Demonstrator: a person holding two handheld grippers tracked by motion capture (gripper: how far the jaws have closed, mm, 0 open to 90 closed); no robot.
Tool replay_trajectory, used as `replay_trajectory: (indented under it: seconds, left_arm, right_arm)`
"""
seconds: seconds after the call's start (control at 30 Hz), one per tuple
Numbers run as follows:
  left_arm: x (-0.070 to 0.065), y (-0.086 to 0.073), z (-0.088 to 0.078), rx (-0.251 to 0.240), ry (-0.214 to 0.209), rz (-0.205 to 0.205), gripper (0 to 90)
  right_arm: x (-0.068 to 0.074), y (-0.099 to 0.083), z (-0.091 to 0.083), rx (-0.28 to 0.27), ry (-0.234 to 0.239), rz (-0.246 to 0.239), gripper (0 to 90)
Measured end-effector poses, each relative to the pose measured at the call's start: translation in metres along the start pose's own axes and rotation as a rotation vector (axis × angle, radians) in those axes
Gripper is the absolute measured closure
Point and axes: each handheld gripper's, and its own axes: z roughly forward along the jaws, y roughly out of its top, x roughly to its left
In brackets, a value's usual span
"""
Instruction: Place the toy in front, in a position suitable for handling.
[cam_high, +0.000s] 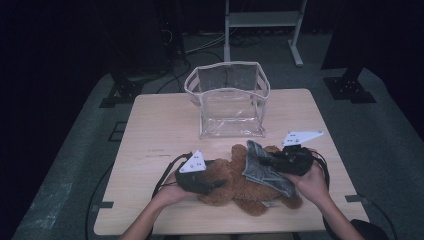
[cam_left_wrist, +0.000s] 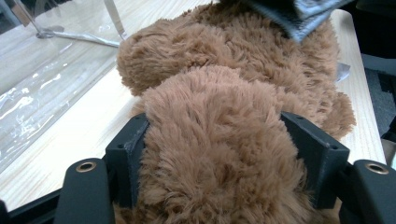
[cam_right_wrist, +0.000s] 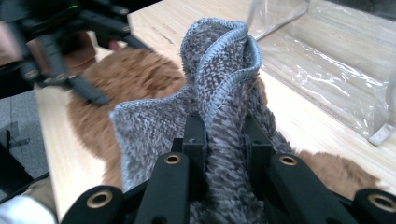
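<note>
1. High view: our left gripper (cam_high: 212, 184) has its fingers clamped on the near-left part of the brown plush bear (cam_high: 235, 182), which lies on the surface (cam_high: 160, 135) in front of the clear bag (cam_high: 230, 100). Our right gripper (cam_high: 270, 161) pinches the grey cloth (cam_high: 262, 170) draped over the bear's right side.
2. Left gripper view: the fingers (cam_left_wrist: 127, 154) squeeze a thick fold of bear fur (cam_left_wrist: 219, 140) from both sides.
3. Right gripper view: the fingers (cam_right_wrist: 194, 140) stand close together, nipping a raised fold of the cloth (cam_right_wrist: 219, 88) above the bear (cam_right_wrist: 140, 74).

Clear plastic bag (cam_high: 227, 102) upright on table (cam_high: 150, 135).
</note>
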Motion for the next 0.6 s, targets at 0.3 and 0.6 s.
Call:
replay_trajectory:
  seconds: [0.3, 0.6]
  left_arm:
    - [0.005, 0.002, -0.005, -0.008, -0.008, -0.056, 1.5]
    - [0.009, -0.003, 0.008, 0.056, -0.198, -0.164, 5.7]
  right_arm:
    - [0.018, -0.028, 0.009, 0.026, 0.016, -0.012, 75.8]
    - [0.043, -0.049, -0.007, 0.014, 0.036, -0.134, 76.8]
